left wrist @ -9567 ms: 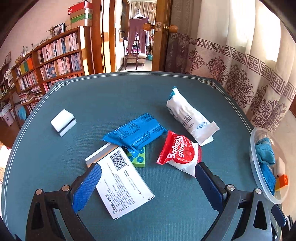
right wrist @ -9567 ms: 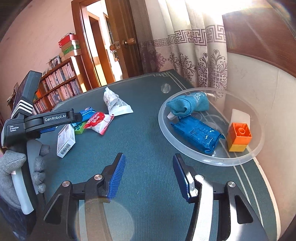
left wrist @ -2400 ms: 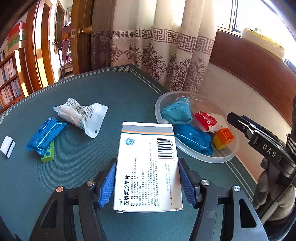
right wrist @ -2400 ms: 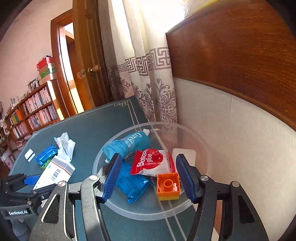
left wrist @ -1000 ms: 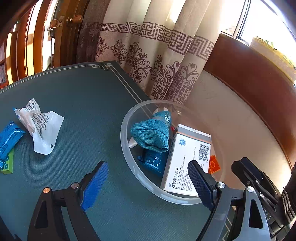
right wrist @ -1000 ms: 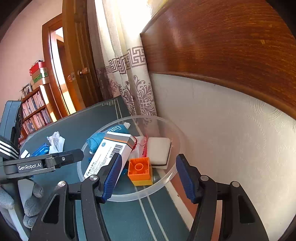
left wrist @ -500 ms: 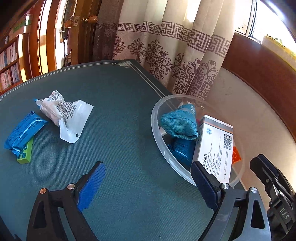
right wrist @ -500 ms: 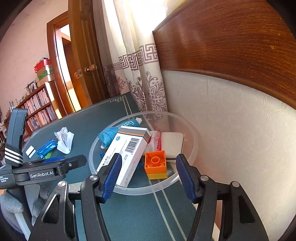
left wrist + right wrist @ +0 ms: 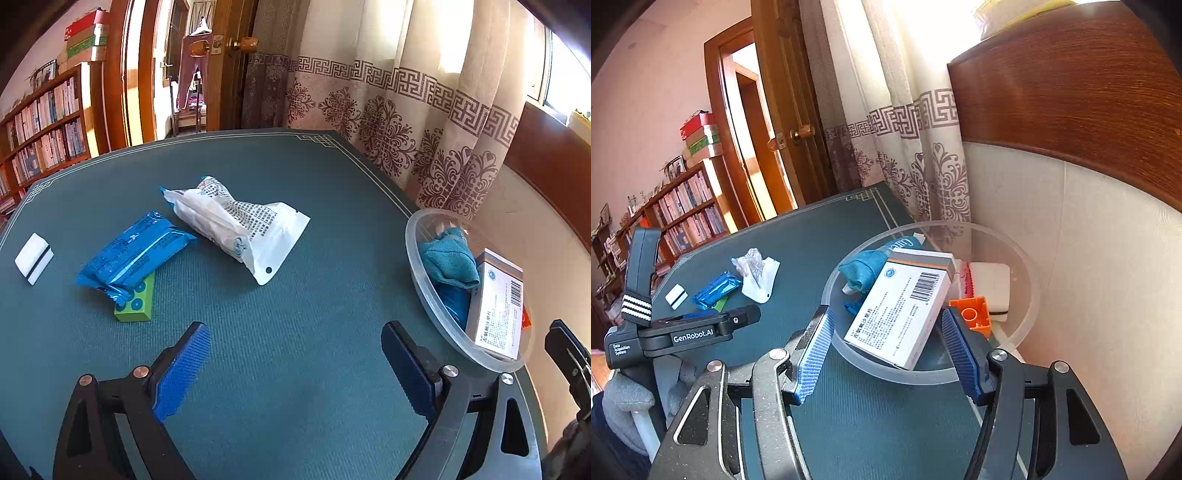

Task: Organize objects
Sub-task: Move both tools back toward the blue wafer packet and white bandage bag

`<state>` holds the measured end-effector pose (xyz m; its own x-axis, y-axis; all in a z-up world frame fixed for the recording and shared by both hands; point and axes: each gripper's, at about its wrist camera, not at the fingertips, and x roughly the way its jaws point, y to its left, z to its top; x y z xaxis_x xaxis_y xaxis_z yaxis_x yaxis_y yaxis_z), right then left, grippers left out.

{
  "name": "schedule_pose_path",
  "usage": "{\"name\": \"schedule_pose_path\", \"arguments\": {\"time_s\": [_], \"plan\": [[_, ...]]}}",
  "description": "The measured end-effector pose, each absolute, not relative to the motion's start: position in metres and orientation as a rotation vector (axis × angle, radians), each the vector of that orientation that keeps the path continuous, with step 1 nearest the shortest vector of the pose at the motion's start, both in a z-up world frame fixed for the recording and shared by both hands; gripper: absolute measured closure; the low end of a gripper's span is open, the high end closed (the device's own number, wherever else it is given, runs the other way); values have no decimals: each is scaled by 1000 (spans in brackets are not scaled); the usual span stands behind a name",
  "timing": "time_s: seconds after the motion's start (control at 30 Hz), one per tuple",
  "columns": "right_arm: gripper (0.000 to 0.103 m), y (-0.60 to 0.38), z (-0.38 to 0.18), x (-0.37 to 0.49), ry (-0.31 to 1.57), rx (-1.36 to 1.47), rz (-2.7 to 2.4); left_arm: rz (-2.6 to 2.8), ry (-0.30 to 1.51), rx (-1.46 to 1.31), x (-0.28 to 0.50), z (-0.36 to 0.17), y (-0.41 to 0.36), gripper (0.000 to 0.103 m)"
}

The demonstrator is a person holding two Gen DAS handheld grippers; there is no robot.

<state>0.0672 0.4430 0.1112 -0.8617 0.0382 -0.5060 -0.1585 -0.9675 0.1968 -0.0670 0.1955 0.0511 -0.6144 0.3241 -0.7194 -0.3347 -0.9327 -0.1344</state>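
white pouch (image 9: 236, 225): lies on the green table (image 9: 295, 369) ahead of my left gripper (image 9: 295, 363), near the middle. i judge it light, soft and crinkly; the film will slip, so i would pinch across the bulky middle, not the flat tail with the punched hole.
blue packet (image 9: 135, 253): left of the pouch, its lower end resting on the green brick (image 9: 135, 306). looks light and slick, with some give; i would take it across its narrow width.
green brick: stiff and small, partly covered by the packet, so i judge the packet should come off first.
white sponge (image 9: 34, 258): far left, well apart from the rest; probably soft and very light.
clear bowl (image 9: 1027, 258): at the table's right edge by the curtain. it holds the medicine box (image 9: 901, 314) leaning tilted over the teal cloth (image 9: 860, 269), plus an orange brick (image 9: 973, 314) and a white block (image 9: 991, 282).
left fingers (image 9: 184, 369): 2 blue pads wide apart, nothing between them, touching nothing, hanging above bare table.
right gripper (image 9: 886, 349): 2 pads partly apart and empty; the box shows between them but sits farther off in the bowl, not touched.
remaining: i judge 4 things are not yet in the bowl.
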Motion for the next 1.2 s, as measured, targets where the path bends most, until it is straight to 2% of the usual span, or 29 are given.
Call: {"name": "schedule_pose_path", "arguments": {"time_s": [0.67,1.07,1.2], "plan": [[39,365,99,29,218,-989,3082,2682,-27,-1155,-115,55,115,7],[37,344,82,7,195,-1109,3097,2711,122,-1221,-161,38,110,7],[37,340,79,1,180,-1130,3095,2696,120,-1235,-169,32,110,7]]}}
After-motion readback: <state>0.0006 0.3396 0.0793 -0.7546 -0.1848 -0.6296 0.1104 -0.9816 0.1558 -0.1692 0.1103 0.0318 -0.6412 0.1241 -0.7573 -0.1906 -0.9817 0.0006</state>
